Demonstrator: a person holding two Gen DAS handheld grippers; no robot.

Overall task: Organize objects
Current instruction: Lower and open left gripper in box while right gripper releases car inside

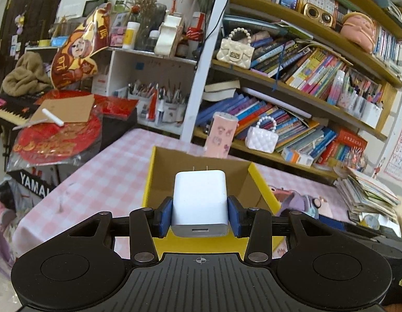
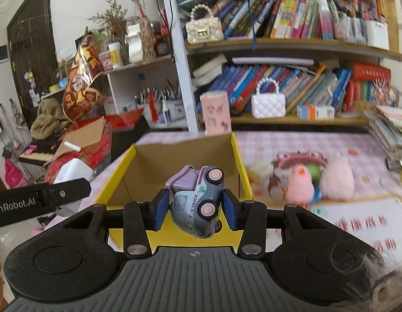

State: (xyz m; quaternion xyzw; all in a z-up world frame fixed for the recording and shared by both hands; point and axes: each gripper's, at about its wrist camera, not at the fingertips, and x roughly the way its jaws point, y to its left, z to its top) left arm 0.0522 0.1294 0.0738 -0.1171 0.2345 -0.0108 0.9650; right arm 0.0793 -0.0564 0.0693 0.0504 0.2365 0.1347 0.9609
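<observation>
With the white charger (image 1: 200,202) clamped in the left gripper (image 1: 200,214) and the toy truck (image 2: 197,200) clamped in the right gripper (image 2: 193,208), both hang over the open yellow box (image 1: 263,182) on the checked tablecloth (image 1: 102,171). Looks like the drop-off step: next, lower both inside the walls and open the 2 grips clear of each other.

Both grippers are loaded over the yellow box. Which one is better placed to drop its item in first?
Probably right: its hand-held gripper holds the toy truck over the box. The left holds the charger nearer the front rim.
</observation>
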